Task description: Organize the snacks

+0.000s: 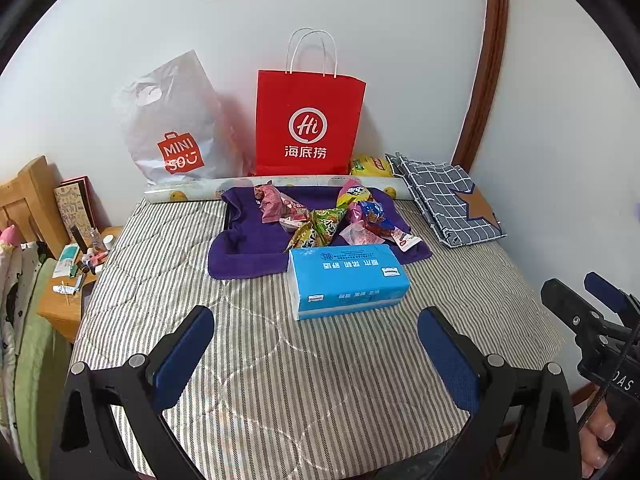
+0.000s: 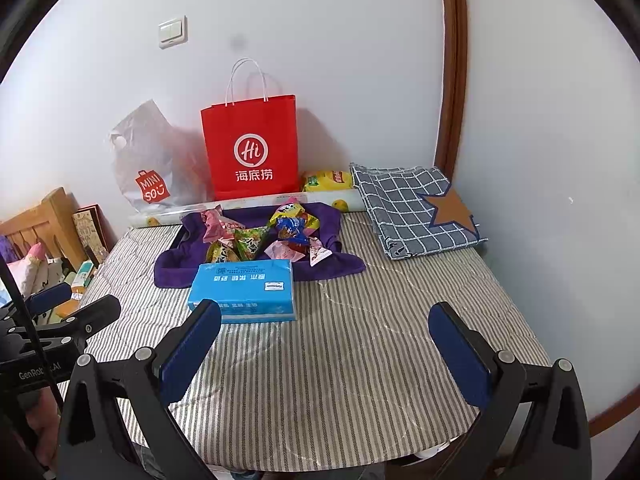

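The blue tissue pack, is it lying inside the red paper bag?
No, the blue tissue pack lies on the striped bed cover, well in front of the upright red paper bag.

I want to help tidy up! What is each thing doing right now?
Left gripper: open, empty.
Right gripper: open, empty.
Snacks: piled on the purple towel.
Tissue pack: lying flat, sealed.
Red bag: upright against wall.
Checked cloth: folded.

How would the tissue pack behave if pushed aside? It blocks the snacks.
The tissue pack looks like soft plastic-wrapped paper, so probably light and squashy. Lying flat on the striped cover, it should slide, not tip, though the cloth may drag. Both grippers are open.
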The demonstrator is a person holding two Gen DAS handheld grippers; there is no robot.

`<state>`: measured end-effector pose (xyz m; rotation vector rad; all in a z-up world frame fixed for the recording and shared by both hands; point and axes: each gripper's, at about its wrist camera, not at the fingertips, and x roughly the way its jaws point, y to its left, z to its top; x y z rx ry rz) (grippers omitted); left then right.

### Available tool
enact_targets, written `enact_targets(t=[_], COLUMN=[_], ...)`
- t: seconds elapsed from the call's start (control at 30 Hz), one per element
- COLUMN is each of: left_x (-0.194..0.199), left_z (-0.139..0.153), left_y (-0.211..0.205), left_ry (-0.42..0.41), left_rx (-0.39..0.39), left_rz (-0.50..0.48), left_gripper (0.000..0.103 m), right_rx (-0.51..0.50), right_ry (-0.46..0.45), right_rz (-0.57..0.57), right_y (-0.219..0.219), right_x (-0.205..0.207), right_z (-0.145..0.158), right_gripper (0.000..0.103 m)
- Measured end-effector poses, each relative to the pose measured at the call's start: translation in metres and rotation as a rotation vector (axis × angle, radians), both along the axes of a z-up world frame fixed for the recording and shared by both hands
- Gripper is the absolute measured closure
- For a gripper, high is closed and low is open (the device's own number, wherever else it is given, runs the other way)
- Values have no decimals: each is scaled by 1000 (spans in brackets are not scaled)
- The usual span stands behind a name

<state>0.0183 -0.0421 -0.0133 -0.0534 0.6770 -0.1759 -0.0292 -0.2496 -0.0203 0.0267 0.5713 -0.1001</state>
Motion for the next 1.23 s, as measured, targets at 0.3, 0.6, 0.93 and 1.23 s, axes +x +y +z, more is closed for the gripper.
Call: enact_targets(t=[0.3,0.6,0.93,1.23], left_x=[-3,-3,-3,-2], left_z=[4,6,7,7], left_y=[3,5,5,4], left_ry=[-5,-9,-15,-26], left_rx=[1,0,2,6], left_rz=[3,3,5,3], left_gripper=[0,0,0,0], right_rx=[2,4,5,5], right_ry=[-8,-11,-14,-15], right_rz=[2,5,10,14], right_y=[0,4,6,8], right_x=[-1,-3,-4,-2], right_z=[3,5,6,6], right_gripper=[1,1,1,1])
